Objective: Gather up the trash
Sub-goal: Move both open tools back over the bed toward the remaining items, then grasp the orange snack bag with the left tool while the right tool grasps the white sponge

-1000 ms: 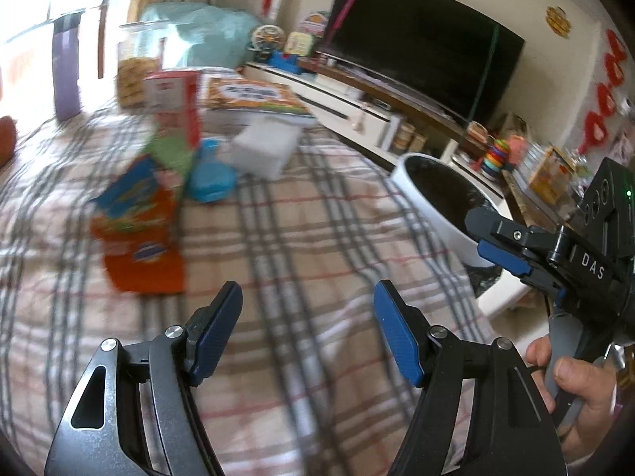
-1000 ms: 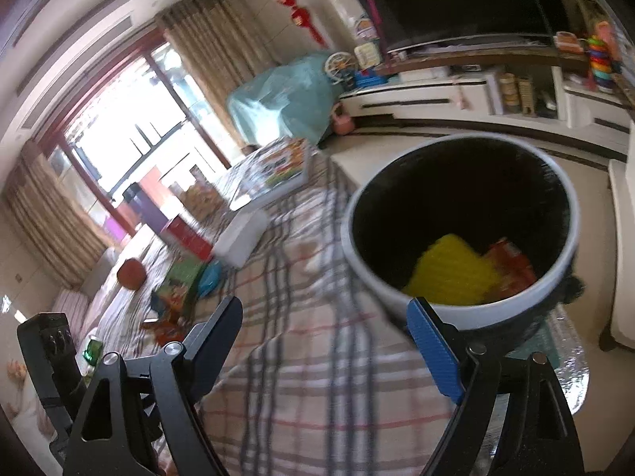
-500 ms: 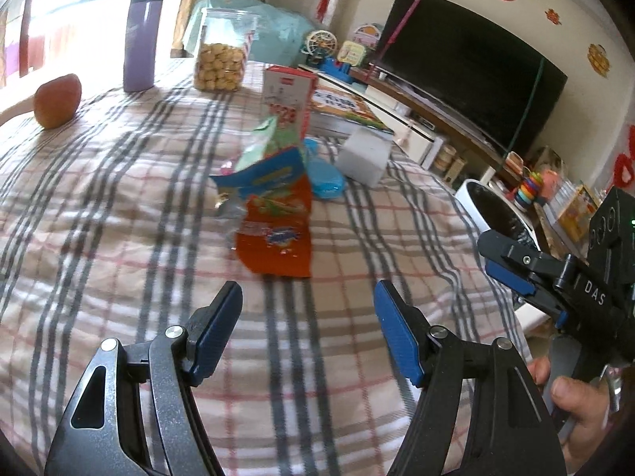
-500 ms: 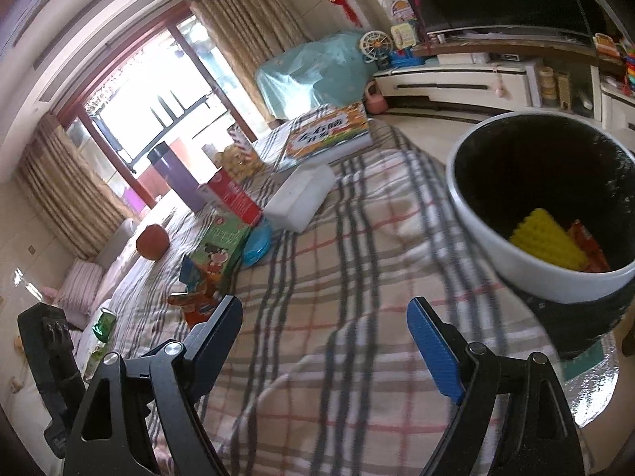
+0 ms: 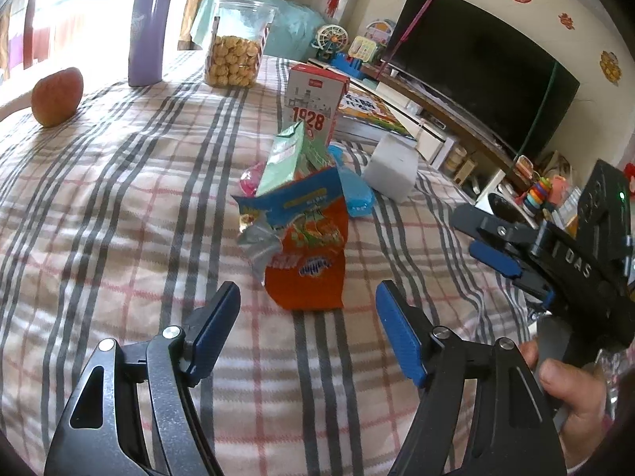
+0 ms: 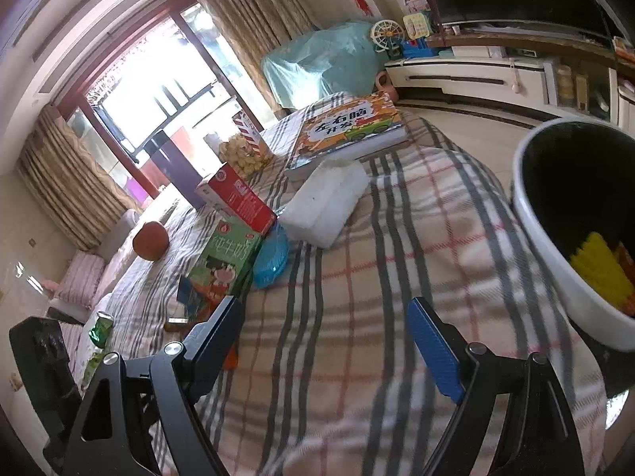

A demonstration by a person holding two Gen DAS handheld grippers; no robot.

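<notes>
Orange foil is the nearest trash: an orange snack wrapper lies flat on the plaid tablecloth at the centre of the left wrist view, just above the left gripper. That gripper's jaws are spread and opening a little wider, with nothing between them. A blue wrapper and a crumpled silver piece overlap the orange wrapper's upper edge, and a green carton leans behind them.

The right gripper also stands wide with nothing held, over bare cloth; the white bin sits at the right edge of its view with a yellow item already inside.

Risks, as I judge them:
- The wrapper lies flat, so a pinch may catch the tablecloth with it and drag the cloth, tipping the red-and-white box or the cookie jar further up the frame.
- Grabbing the orange wrapper could pull the overlapping pieces along and scatter them.
- Whether the green carton is empty trash or full cannot be told from here; lifting it carelessly could spill.
- An apple at upper left could be swept up by mistake.
</notes>
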